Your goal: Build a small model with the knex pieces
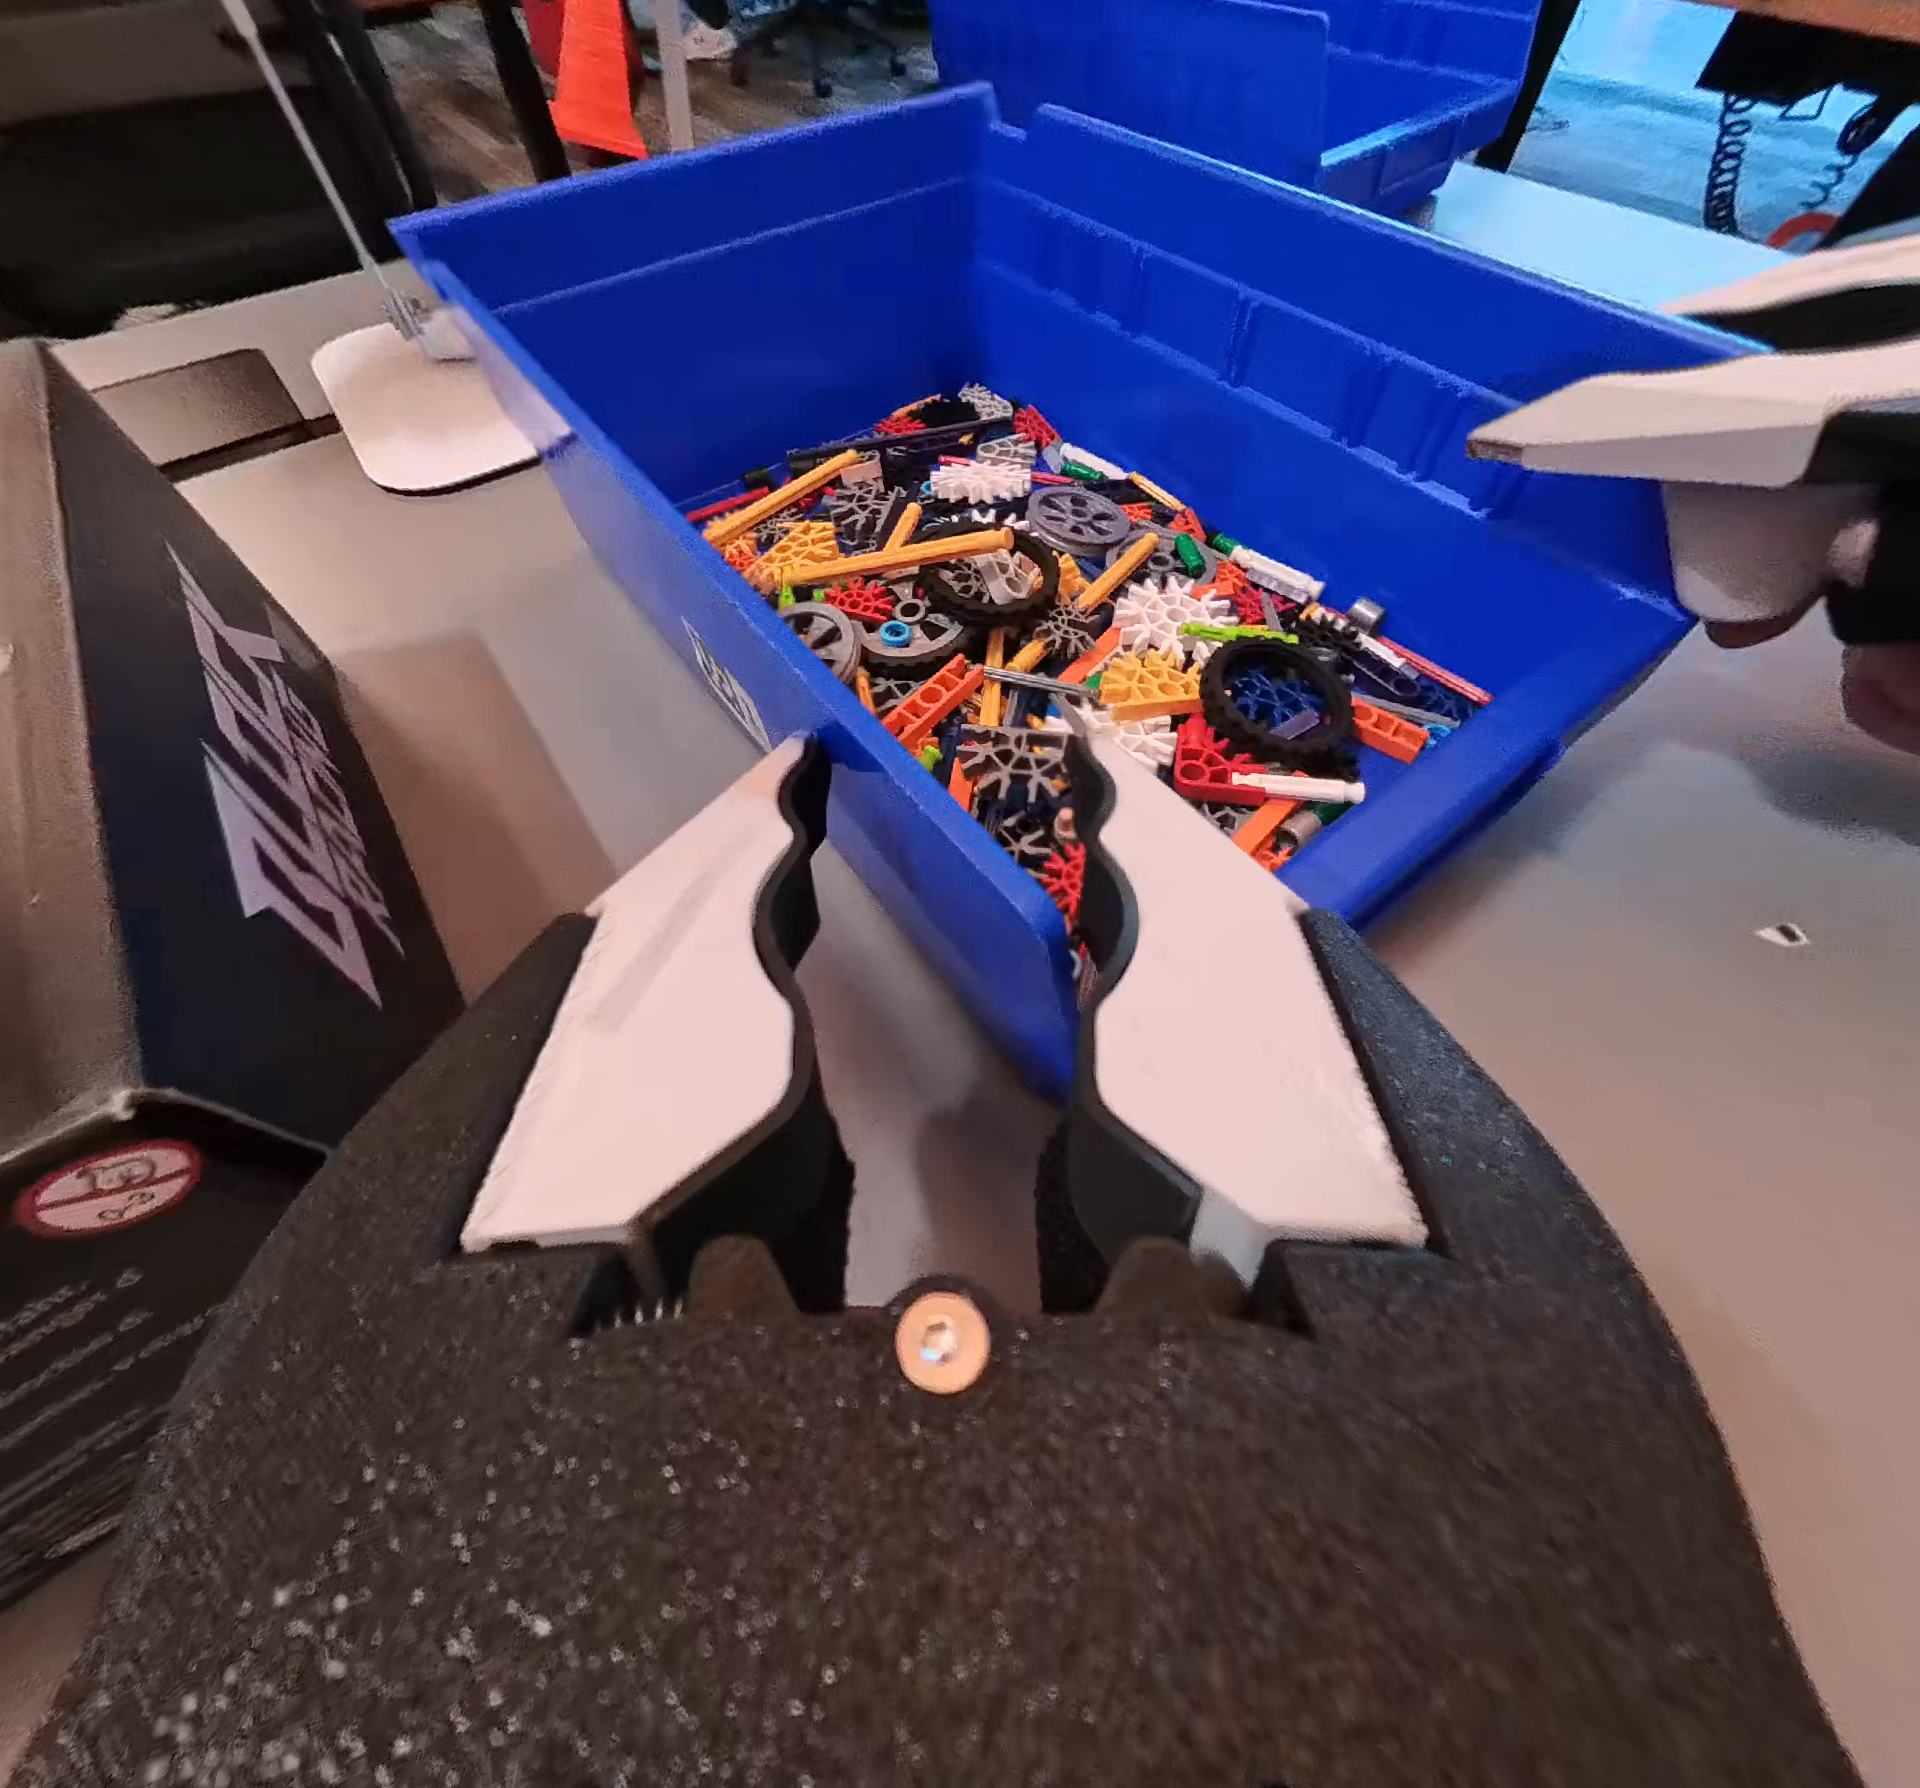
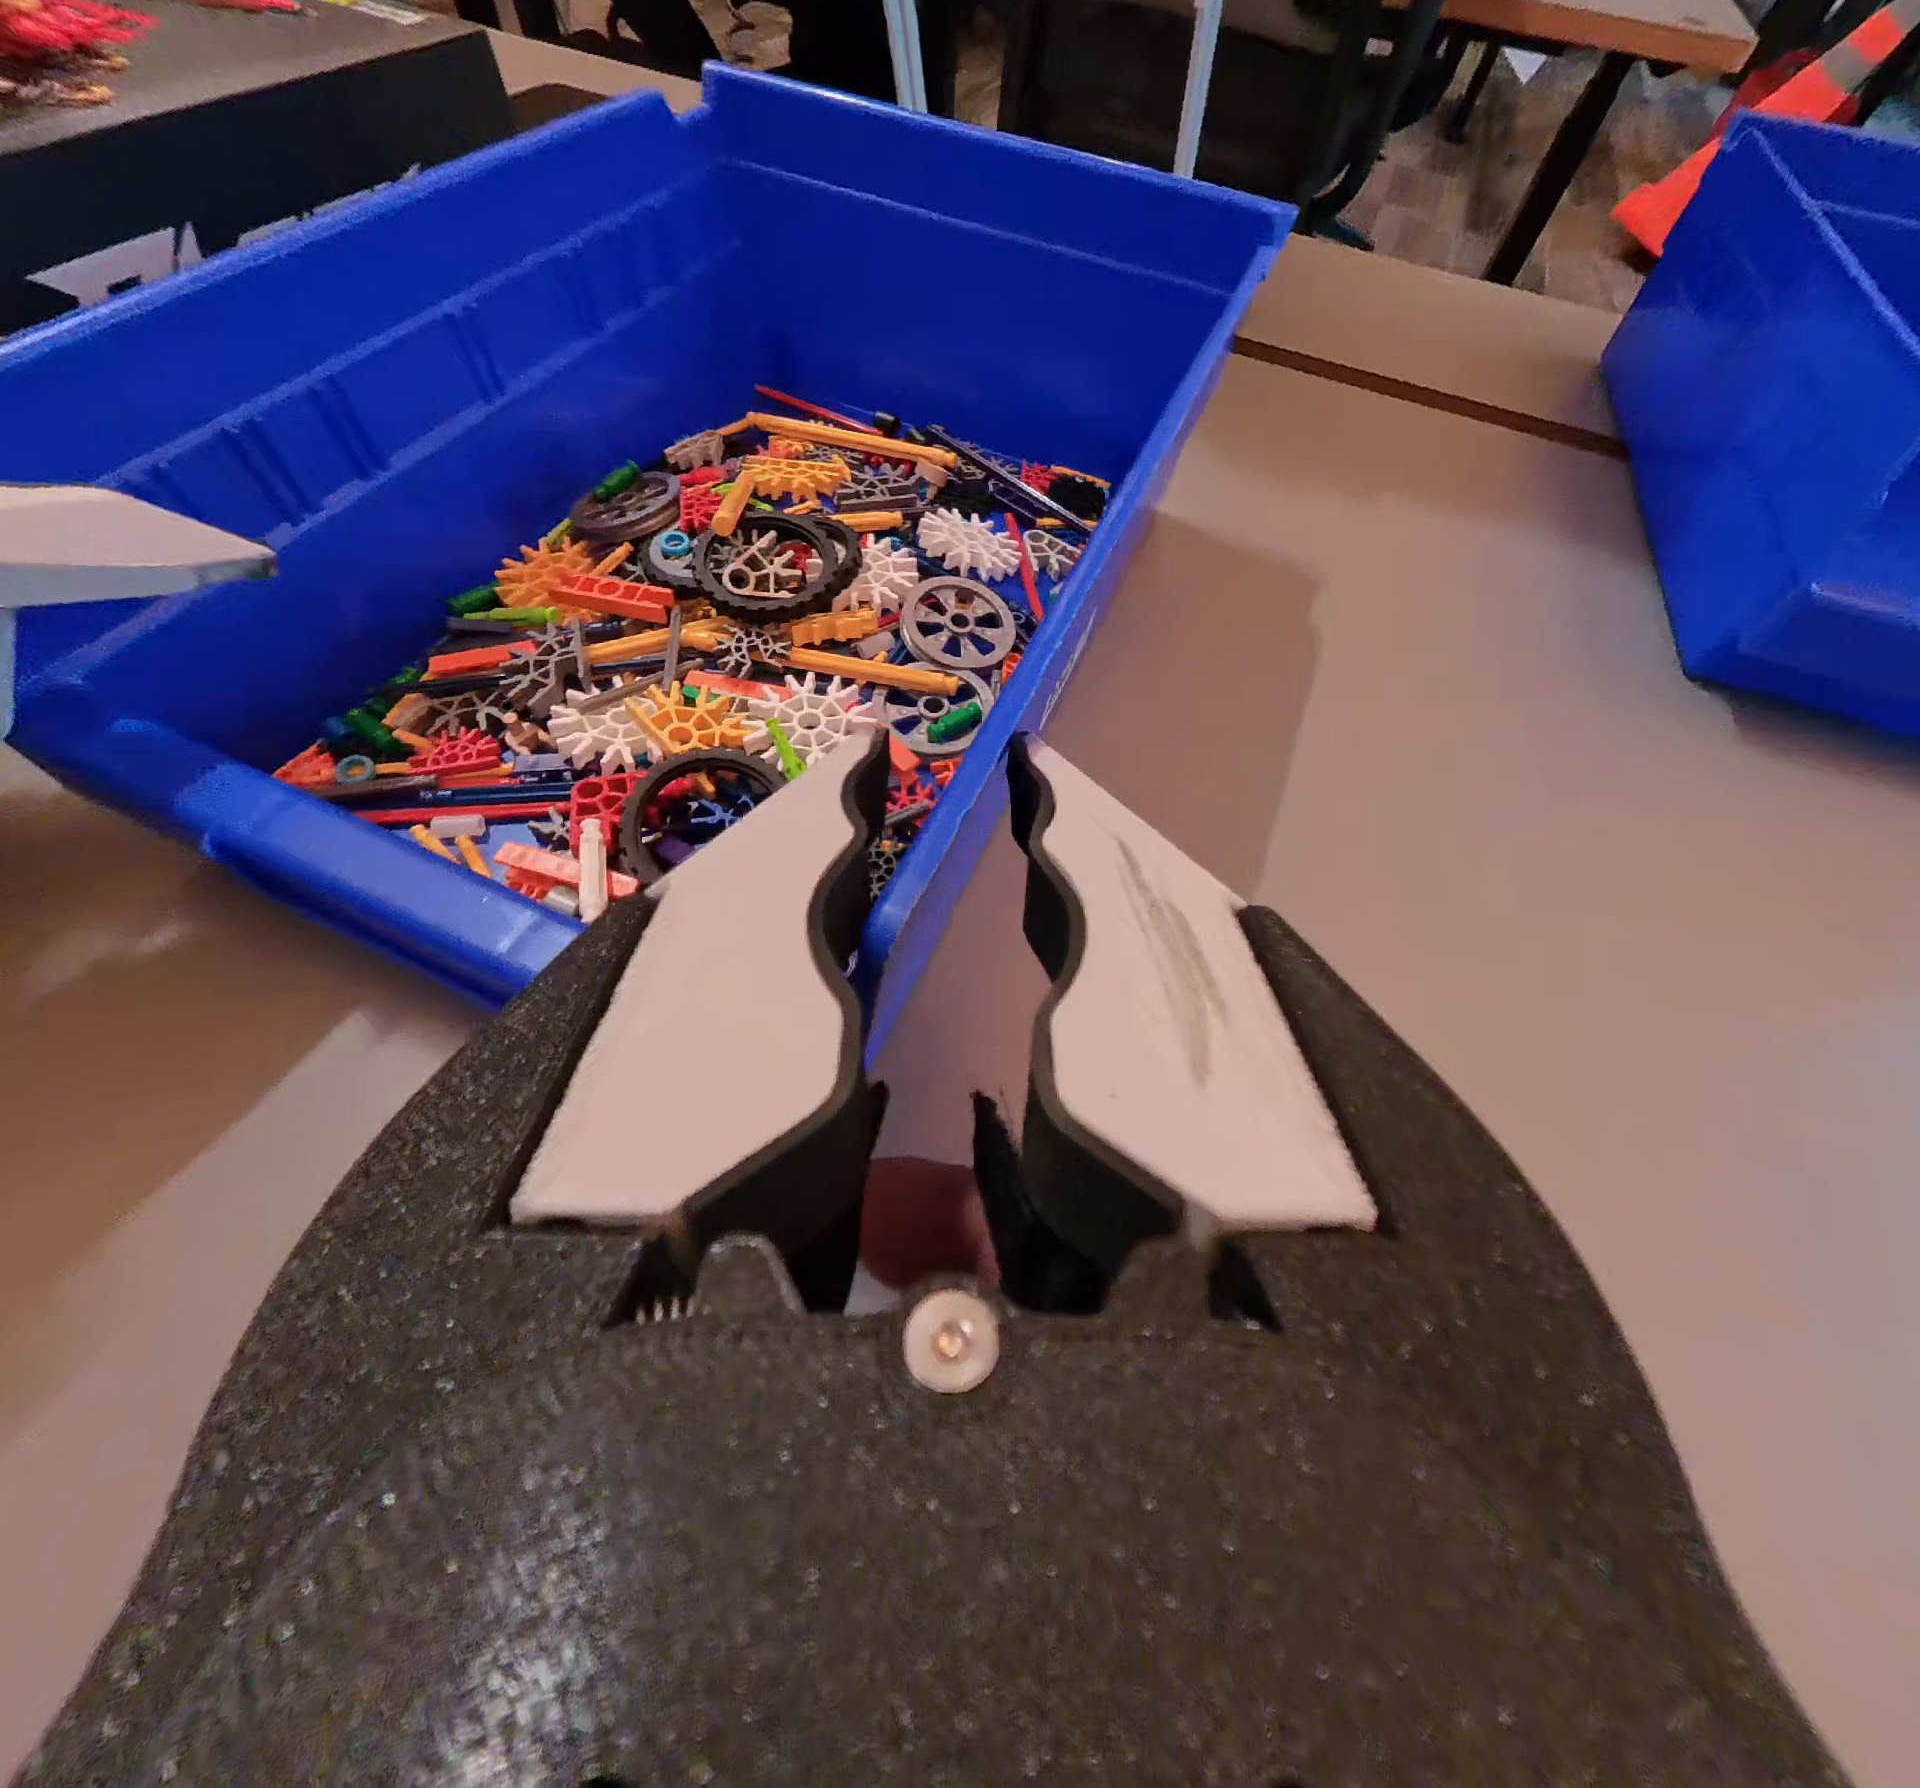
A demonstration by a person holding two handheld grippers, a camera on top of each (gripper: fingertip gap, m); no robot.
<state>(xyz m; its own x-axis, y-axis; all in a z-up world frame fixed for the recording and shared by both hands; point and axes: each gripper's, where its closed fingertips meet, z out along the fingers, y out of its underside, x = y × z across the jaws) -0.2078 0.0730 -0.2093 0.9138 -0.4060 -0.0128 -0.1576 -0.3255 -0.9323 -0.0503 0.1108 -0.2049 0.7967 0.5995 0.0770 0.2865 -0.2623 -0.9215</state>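
Left wrist view: the left hand-held gripper (image 1: 940, 772) straddles one blue bin's (image 1: 727, 284) near corner, parted, gripping nothing. The right hand-held gripper (image 2: 951, 756) likewise. A second bin (image 2: 1766, 450) sits to its right on the worktop (image 2: 1455, 803).

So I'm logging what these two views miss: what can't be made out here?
- Left wrist view: the left gripper straddles the blue bin wall; contact unclear.
- Right wrist view: the right gripper likewise; its fingers hide the near corner pieces.
- Right wrist view: second blue bin cut off by the frame edge.
- Toy pieces beneath the pile are hidden.
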